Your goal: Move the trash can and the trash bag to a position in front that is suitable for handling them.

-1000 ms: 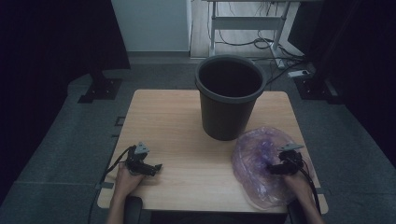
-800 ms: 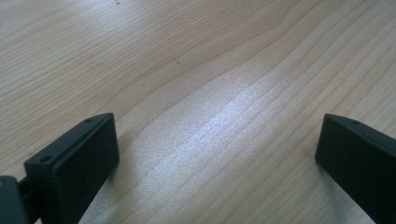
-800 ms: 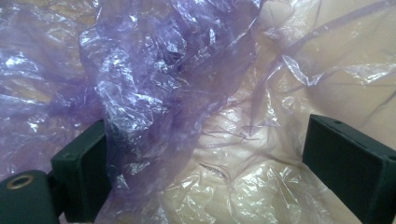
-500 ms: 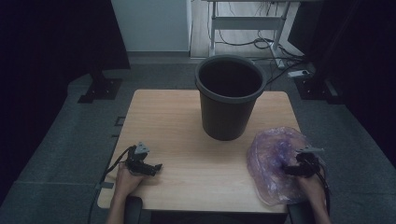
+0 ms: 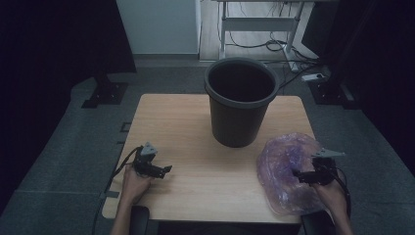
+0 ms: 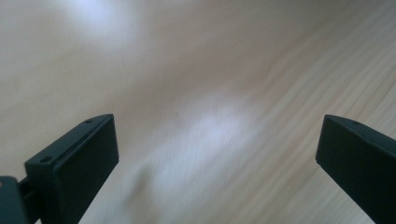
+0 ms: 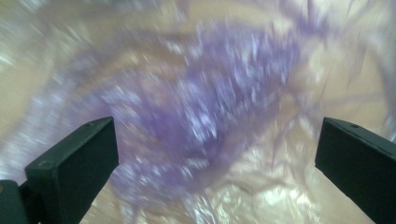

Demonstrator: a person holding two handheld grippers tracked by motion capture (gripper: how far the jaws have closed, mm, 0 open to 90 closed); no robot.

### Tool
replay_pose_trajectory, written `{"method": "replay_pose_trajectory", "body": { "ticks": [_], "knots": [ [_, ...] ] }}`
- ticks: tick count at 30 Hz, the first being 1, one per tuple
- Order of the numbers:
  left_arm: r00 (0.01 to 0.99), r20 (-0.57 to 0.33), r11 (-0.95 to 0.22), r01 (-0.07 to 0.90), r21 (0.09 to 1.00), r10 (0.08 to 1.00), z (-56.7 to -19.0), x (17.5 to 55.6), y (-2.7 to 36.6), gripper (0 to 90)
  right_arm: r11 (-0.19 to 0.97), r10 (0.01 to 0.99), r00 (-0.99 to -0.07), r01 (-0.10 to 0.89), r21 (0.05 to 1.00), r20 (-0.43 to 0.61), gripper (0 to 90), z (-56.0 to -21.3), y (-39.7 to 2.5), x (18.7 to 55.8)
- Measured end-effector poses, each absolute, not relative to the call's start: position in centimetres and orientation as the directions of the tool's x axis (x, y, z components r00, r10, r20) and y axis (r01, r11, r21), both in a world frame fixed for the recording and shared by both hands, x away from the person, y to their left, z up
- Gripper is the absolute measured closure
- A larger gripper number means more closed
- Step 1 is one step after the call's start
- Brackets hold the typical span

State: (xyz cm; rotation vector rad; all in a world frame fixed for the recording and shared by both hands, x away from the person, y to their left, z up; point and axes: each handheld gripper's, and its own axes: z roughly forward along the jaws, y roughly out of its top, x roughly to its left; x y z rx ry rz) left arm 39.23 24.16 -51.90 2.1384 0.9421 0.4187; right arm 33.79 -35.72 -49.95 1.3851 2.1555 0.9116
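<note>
I had the right gripper low over the purple plastic bag, which lay crumpled and flat at the near right corner of the worktop, its near edge reaching the table's front. In the right gripper view the jaws stood spread wide with the wrinkled purple film between and beneath them, nothing yet pinched; I judged I had placed them that way to straddle a fold of the bag before closing. The picture there was blurred, so I could not tell whether the jaw tips touched the plastic. The left gripper sat at the near left of the worktop, well apart from the bag, pointing across toward the middle. Its own view showed its jaws spread too, with bare wood grain between them, so it held nothing; I took it to be parked out of the way while the right side worked. The black bin stood upright at the far middle of the worktop, mouth open upward and just beyond the bag, which seemed a sensible spot for a bag meant to line it or go into it, though that was my reading. By count: one bag, one bin, two grippers, four jaws, all spread.
</note>
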Motion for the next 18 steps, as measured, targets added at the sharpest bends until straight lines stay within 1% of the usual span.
{"method": "replay_pose_trajectory", "body": {
  "ticks": [1,2,3,4,6,9,12,13,16,18],
  "knots": [
    [0.69,0.011,-0.462,0.473,0.75,0.724,-50.8,40.0,23.4,0.0,0.294,0.898,-0.44,0.61,0.736,0.006,0.0,-48.9,-35.5,34.0],
    [0.69,0.011,-0.462,0.473,0.75,0.724,-50.8,40.0,23.4,0.0,0.294,0.898,-0.44,0.61,0.736,0.006,0.0,-48.9,-35.5,34.0],
    [0.704,0.013,-0.46,0.451,0.765,0.71,-49.8,40.7,22.6,0.0,0.313,0.881,-0.474,0.564,0.764,-0.012,0.0,-47.8,-35.1,34.4],
    [0.704,0.013,-0.46,0.451,0.765,0.71,-49.8,40.7,22.6,0.0,0.313,0.881,-0.474,0.564,0.764,-0.012,0.0,-47.8,-35.1,34.4],
    [0.72,-0.004,-0.445,0.433,0.784,0.694,-48.9,41.6,21.9,0.0,0.357,0.848,-0.528,0.502,0.788,-0.048,0.0,-46.3,-34.2,35.3],
    [0.735,-0.012,-0.44,0.419,0.794,0.678,-47.6,43.0,20.9,0.0,0.372,0.824,-0.565,0.488,0.789,-0.039,0.0,-45.5,-33.5,36.1],
    [0.765,0.01,-0.475,0.39,0.789,0.644,-46.3,45.0,19.3,0.0,0.403,0.794,-0.605,0.461,0.79,-0.051,0.0,-44.1,-32.2,38.0],
    [0.765,0.01,-0.475,0.39,0.789,0.644,-46.3,45.0,19.3,0.0,0.403,0.794,-0.605,0.461,0.79,-0.051,0.0,-44.1,-32.2,38.0],
    [0.789,0.002,-0.48,0.371,0.795,0.614,-45.3,46.4,17.9,0.0,0.423,0.769,-0.635,0.428,0.799,-0.067,0.0,-43.3,-31.1,40.2],
    [0.809,0.002,-0.49,0.355,0.796,0.588,-44.7,47.3,16.8,0.0,0.428,0.76,-0.647,0.42,0.8,-0.068,0.0,-43.2,-30.8,40.8]
  ]
}}
